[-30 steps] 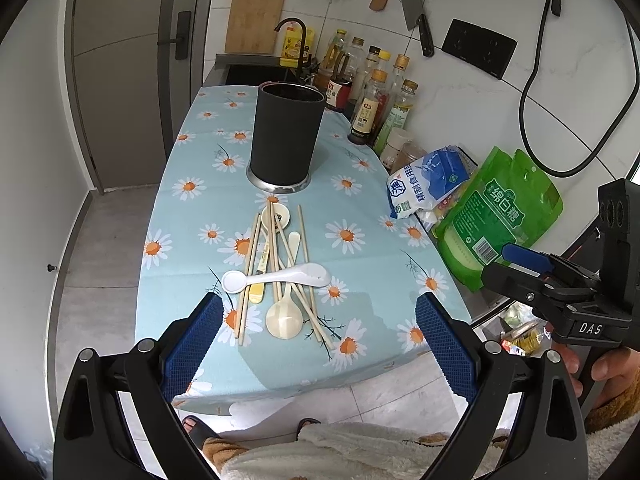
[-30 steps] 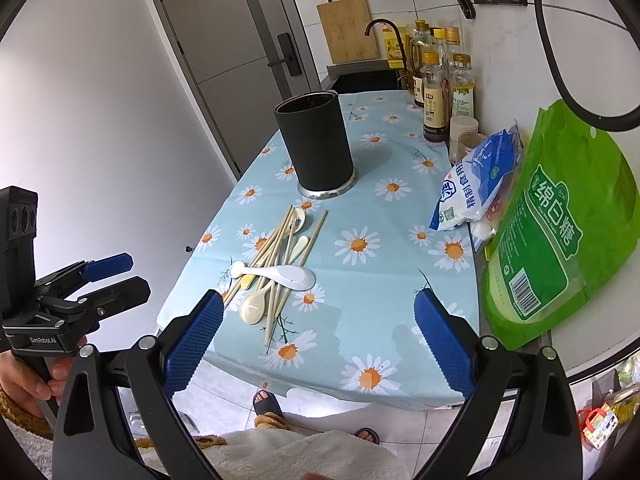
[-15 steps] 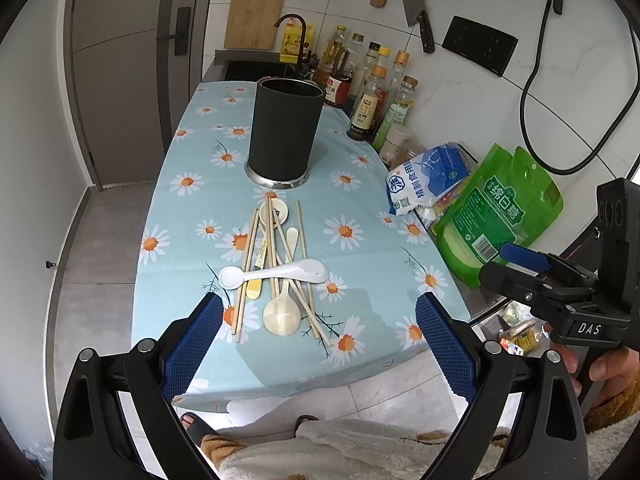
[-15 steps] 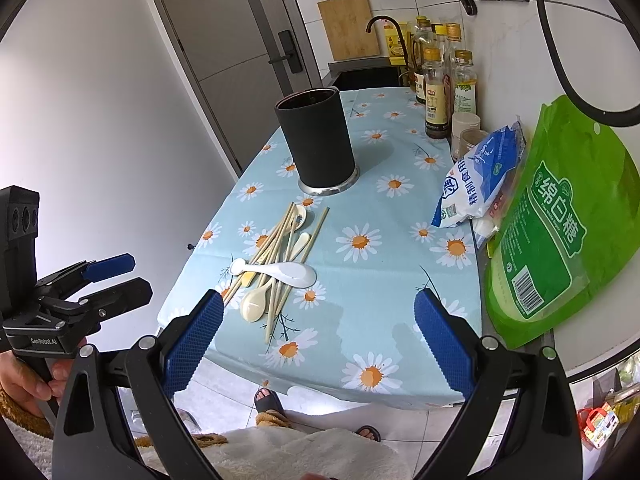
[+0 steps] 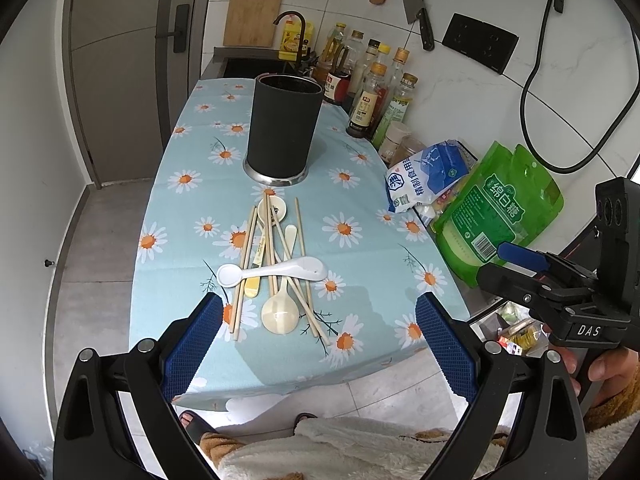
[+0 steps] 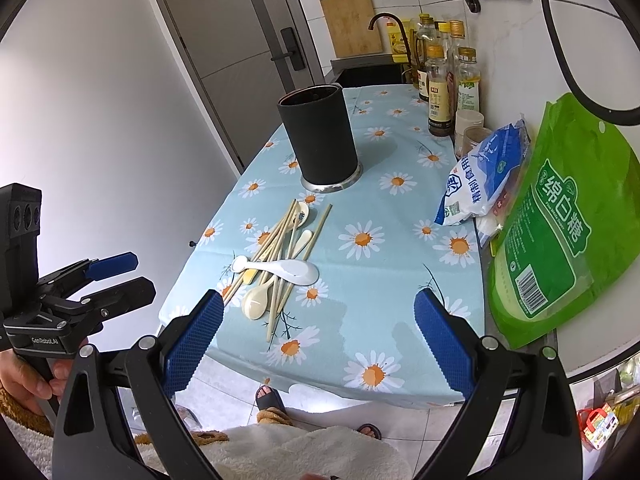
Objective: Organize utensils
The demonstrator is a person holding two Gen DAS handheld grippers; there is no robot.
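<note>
A black utensil holder [image 5: 284, 128] [image 6: 320, 136] stands upright on the daisy-print table [image 5: 372, 256] [image 6: 360, 280]. In front of it lies a loose pile: several wooden chopsticks [image 5: 249, 240] [image 6: 316, 236], a white spoon [image 5: 276, 270] [image 6: 280, 268] lying across them, a cream spoon [image 5: 280, 312] [image 6: 256, 302] and a small spoon [image 5: 272, 210] near the holder's base. My left gripper [image 5: 318, 344] [image 6: 138, 276] hovers open over the near table edge, just short of the pile. My right gripper [image 6: 318, 340] [image 5: 506, 268] is open too, held off the table's near right corner. Neither holds anything.
Sauce bottles [image 5: 372, 92], two small jars [image 5: 400, 144], a blue-white bag [image 5: 428, 176] and a green bag [image 5: 500, 208] line the right side by the wall. A sink with a faucet [image 5: 290, 28] is behind. The person's slippered feet [image 6: 270, 398] stand below the near edge.
Both views have shifted slightly, with the table sitting a little higher in frame. The utensils and holder have not moved, and both grippers stay open.
</note>
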